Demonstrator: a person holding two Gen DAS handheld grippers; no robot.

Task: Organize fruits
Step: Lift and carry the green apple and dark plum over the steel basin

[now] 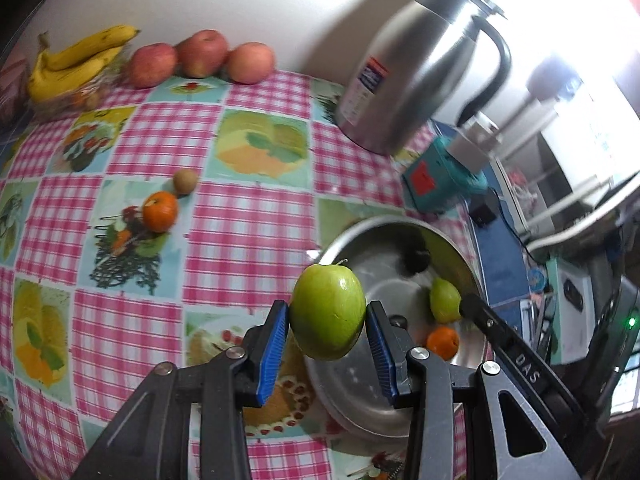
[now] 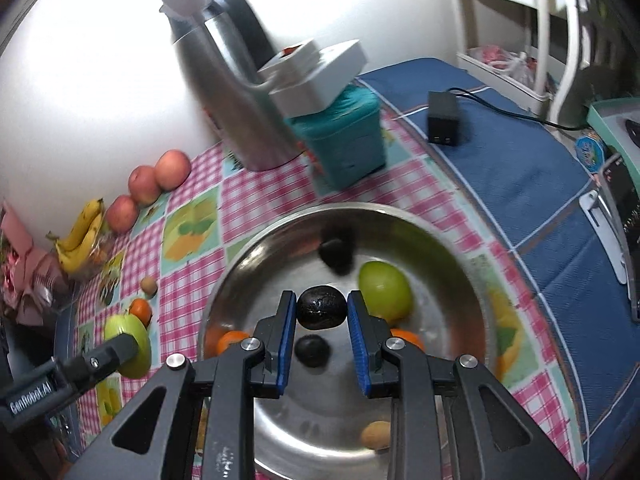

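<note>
The left gripper [image 1: 327,322] is clamped on a green apple [image 1: 327,311], blue pads pressing its two sides, held above the tablecloth [image 1: 248,240] just at the 9 o'clock rim of the steel bowl [image 2: 460,240]. The right gripper [image 2: 322,322] is closed on a small dark fruit [image 2: 321,307], hanging over the middle of the bowl. Inside the bowl lie another green fruit [image 2: 385,290] at about 2 o'clock of the held dark fruit, a second dark fruit [image 2: 337,254] at 12 o'clock, an orange [image 2: 231,340] at 8 o'clock and a tan fruit [image 2: 376,434] near 5 o'clock. On the cloth outside, a tangerine [image 1: 160,211] and a small brown fruit [image 1: 185,181] sit loose, with red apples [image 1: 200,54] and bananas [image 1: 72,64] far off at 11 o'clock in the left view. The likely trouble: both claws head for the same bowl, so their fingers could knock together over it. The apple is round and smooth, gripped only at its widest line, so a jolt might let it roll out short of the rim and off across the cloth. Dropped from height, either fruit could bounce on steel or strike the pieces already lying there.
</note>
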